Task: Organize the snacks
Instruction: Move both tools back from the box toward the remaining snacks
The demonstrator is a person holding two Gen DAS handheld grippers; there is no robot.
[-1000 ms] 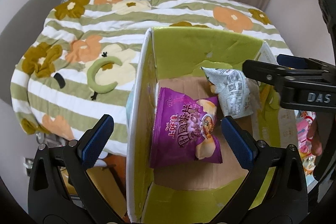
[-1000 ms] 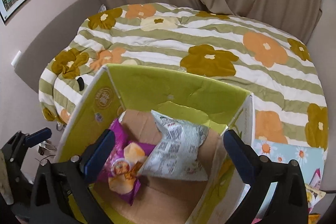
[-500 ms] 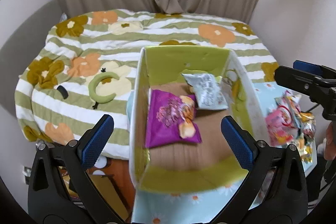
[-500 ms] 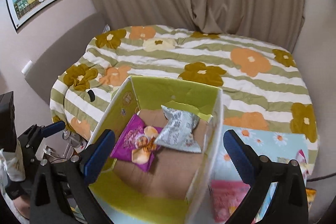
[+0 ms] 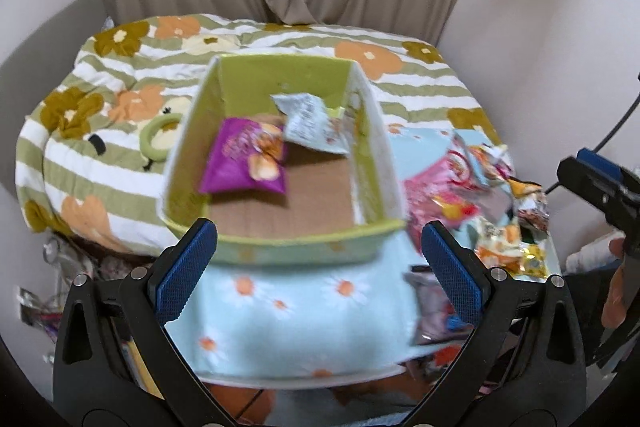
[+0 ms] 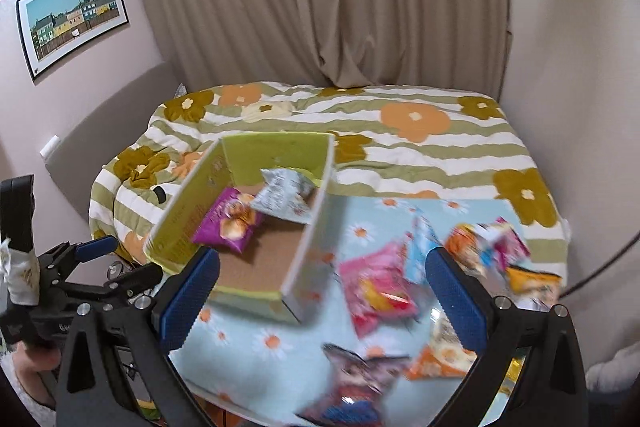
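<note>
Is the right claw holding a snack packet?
No, the right claw is open and empty above the pink packet.

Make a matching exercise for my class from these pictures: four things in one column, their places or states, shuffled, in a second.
Things:
1. purple snack bag
2. pink snack bag
3. left gripper
4. framed picture

Places or states:
a. on the wall
b. in the green box
c. open, holding nothing
d. on the daisy-print cloth outside the box

Pairs: 1-b, 2-d, 3-c, 4-a
</note>
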